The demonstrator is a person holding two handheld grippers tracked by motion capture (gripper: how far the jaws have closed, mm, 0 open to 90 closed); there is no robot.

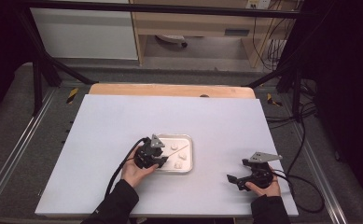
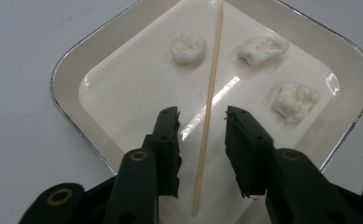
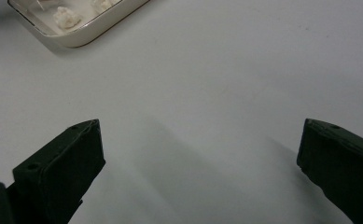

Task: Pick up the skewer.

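Observation:
A white square tray (image 1: 189, 158) (image 2: 72, 65) (image 3: 100, 25) lies near the table's middle. Three white fluffy lumps (image 2: 188, 46) (image 2: 262, 48) (image 2: 295, 99) and a thin wooden skewer (image 2: 209, 105) (image 1: 178, 150) lie in it. My left gripper (image 2: 201, 116) (image 1: 158, 161) hovers over the tray's near side, its jaws open on either side of the skewer with a gap on both sides. My right gripper (image 3: 200, 140) (image 1: 233, 179) rests low over bare table at the front right, jaws wide apart with nothing between them.
The table (image 1: 123, 121) has a white top, with a wooden strip (image 1: 170, 89) along its far edge. Cables (image 1: 300, 177) trail off the right side. Black frame posts (image 1: 39, 70) stand at the far corners.

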